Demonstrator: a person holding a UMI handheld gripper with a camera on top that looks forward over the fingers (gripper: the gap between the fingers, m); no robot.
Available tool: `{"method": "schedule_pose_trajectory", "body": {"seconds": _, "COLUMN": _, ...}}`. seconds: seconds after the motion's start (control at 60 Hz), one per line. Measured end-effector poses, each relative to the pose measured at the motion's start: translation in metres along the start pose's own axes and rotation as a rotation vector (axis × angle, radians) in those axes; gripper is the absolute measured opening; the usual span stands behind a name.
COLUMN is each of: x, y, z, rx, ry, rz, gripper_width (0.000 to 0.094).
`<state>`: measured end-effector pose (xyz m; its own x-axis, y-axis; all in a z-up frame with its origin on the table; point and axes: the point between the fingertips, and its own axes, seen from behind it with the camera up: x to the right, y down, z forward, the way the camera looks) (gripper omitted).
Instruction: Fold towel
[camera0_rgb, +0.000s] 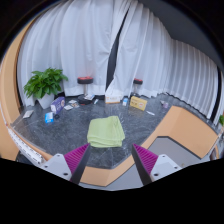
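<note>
Fingers (78, 156) of the gripper (111, 158) are held wide apart with nothing between them, raised above a grey table (60, 128) on which a folded green towel (106, 131) is laid, just beyond them, with a potted plant (45, 84) set farther back.

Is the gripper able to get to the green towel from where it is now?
Probably yes. The green towel lies flat on the grey table, straight ahead of the open gripper and beyond its fingers. Nothing stands between them; the plant and small items sit off to the side.
</note>
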<state>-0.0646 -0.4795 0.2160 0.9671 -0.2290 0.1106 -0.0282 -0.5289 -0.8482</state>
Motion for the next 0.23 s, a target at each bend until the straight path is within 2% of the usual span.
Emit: {"method": "schedule_pose_trajectory", "body": {"seconds": 0.233, "x": 0.002, "y": 0.005, "z": -0.046, "rx": 0.034, "ry": 0.026, "rz": 0.027, "gripper_width": 0.085}}
